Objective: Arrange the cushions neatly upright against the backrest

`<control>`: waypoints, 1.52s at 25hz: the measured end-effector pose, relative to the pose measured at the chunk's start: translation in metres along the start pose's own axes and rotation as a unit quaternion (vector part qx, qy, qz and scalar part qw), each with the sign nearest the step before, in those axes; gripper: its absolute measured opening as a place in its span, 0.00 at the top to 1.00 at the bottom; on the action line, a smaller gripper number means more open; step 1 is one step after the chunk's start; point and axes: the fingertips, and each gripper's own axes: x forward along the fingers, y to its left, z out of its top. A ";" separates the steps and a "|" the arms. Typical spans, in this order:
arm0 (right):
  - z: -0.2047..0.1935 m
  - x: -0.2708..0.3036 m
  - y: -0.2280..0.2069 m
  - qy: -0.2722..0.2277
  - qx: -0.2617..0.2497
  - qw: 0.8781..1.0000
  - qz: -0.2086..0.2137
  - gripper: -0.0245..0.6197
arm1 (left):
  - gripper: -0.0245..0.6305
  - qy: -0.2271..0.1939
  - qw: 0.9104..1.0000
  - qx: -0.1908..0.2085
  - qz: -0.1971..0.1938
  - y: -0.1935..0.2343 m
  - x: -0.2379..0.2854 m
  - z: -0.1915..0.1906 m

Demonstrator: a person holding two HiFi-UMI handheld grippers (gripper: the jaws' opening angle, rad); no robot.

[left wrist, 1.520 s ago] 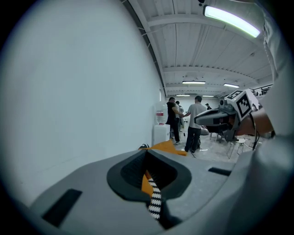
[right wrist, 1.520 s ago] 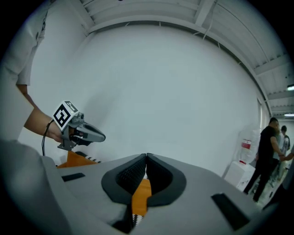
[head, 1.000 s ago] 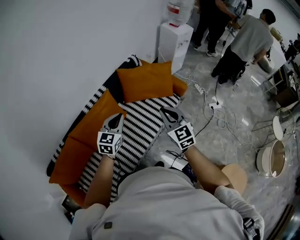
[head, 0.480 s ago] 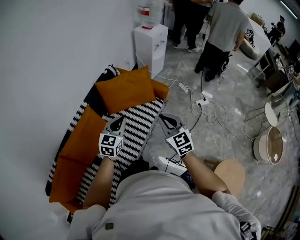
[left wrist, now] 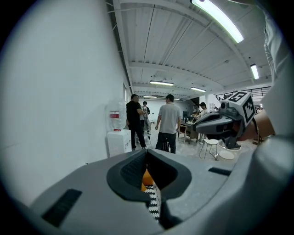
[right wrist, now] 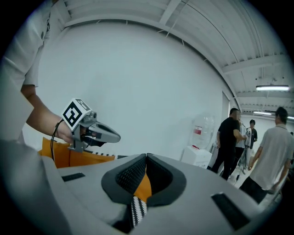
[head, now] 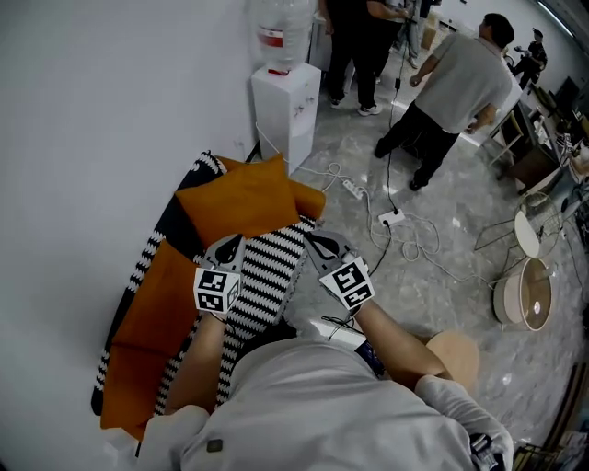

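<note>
Orange cushions [head: 152, 304] are laid in a row along the backrest side of the sofa [head: 267, 276], on its nearer half, with their long axis running down the sofa's length. Whether they stand upright or lean cannot be told from above.

Over the middle of the sofa's black-and-white striped seat, the left gripper [head: 225, 243] is held towards the backrest side and the right gripper [head: 322, 242] over the front edge. Both are pointed along the sofa toward its far end. The fingers [left wrist: 135, 167] of the left gripper are pressed together with nothing between them, and the same is seen of the right gripper's fingers [right wrist: 161, 176]; only striped and orange fabric is glimpsed beyond the gap behind the tips. Black-and-white square markers are carried on each gripper's cube, with no legible writing.

At the sofa's far end, the far cushion [head: 241, 198], also orange, is propped at a tilt, one corner pointing away toward the water dispenser [head: 285, 101] that stands past that end. A red label is borne by the dispenser's bottle [head: 274, 28], its print too small to be read. Cables and a power strip [head: 352, 189] are strewn on the floor beside the sofa's far end, and several people are standing beyond.
</note>
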 end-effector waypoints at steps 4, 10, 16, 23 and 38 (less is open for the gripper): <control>0.019 0.046 -0.015 -0.005 -0.012 1.000 0.009 0.92 | 0.95 0.002 1.000 -0.006 0.004 0.039 0.021 0.008; 0.034 0.098 -0.034 -0.006 -0.014 1.000 0.018 0.92 | 0.95 0.002 1.000 0.001 0.009 0.091 0.041 0.019; 0.037 0.131 -0.053 -0.004 -0.003 1.000 0.027 0.92 | 0.95 0.012 1.000 0.010 0.016 0.118 0.054 0.025; 0.040 0.175 -0.068 -0.002 0.001 0.998 0.056 0.92 | 0.95 0.027 0.999 0.003 0.035 0.147 0.064 0.018; 0.024 0.303 -0.150 0.015 0.007 0.992 0.122 0.92 | 0.94 0.079 0.993 -0.015 0.087 0.228 0.145 -0.003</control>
